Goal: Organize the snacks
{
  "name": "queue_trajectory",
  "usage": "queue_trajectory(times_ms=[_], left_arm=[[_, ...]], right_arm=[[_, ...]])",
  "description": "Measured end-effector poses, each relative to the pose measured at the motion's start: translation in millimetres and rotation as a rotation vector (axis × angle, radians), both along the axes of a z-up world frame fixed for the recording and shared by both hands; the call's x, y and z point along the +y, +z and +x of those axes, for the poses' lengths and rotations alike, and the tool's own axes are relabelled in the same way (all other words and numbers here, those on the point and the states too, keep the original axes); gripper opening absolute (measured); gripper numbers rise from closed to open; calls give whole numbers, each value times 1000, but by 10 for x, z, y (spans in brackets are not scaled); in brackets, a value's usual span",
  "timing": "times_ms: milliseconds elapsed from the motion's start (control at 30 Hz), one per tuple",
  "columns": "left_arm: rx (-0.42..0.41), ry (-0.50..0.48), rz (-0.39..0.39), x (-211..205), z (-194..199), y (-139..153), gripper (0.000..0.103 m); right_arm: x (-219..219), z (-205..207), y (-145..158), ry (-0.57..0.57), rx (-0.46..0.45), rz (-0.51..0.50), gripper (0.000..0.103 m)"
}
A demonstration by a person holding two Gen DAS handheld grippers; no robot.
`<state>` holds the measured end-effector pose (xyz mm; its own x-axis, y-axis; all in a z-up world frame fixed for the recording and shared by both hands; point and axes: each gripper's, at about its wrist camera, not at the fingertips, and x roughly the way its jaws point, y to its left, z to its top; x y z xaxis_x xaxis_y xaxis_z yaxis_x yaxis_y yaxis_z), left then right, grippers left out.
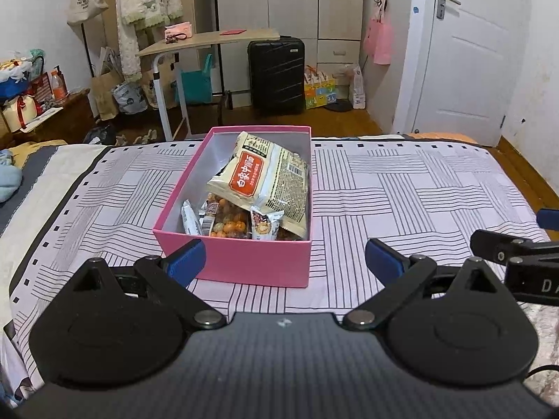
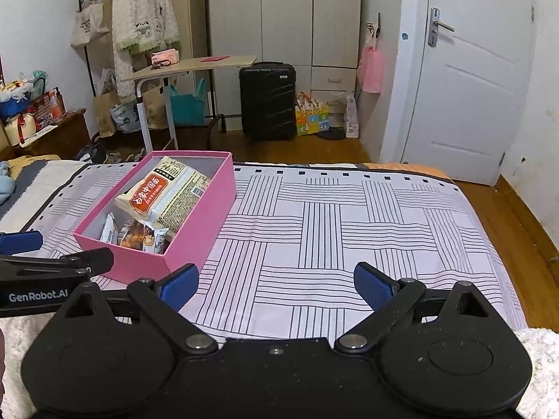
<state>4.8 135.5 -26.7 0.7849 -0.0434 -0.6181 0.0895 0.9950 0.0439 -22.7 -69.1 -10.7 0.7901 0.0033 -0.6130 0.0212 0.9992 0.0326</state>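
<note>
A pink box (image 1: 244,262) stands on the bed, filled with snacks. A large cream noodle packet (image 1: 258,178) with a red label leans on top, over a bag of orange round snacks (image 1: 229,223) and small wrapped bars (image 1: 265,225). My left gripper (image 1: 284,262) is open and empty, just in front of the box's near wall. My right gripper (image 2: 276,288) is open and empty, to the right of the box (image 2: 195,223), above bare bedsheet. The noodle packet (image 2: 164,192) shows there too. Each gripper's arm shows at the edge of the other's view.
The bed has a striped lilac sheet (image 2: 349,230). Beyond it stand a rolling side table (image 1: 209,40), a black suitcase (image 1: 276,73), a wardrobe (image 1: 290,0), bags on the floor and a white door (image 1: 475,52). A white fleece blanket (image 2: 538,359) lies near me.
</note>
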Motion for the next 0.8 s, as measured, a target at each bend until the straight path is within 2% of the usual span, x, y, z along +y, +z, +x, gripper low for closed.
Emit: queue_trajectory(times_ms=[800], left_arm=[[-21, 7, 9, -11, -59, 13, 99]], right_arm=[[52, -22, 10, -12, 0, -25, 97]])
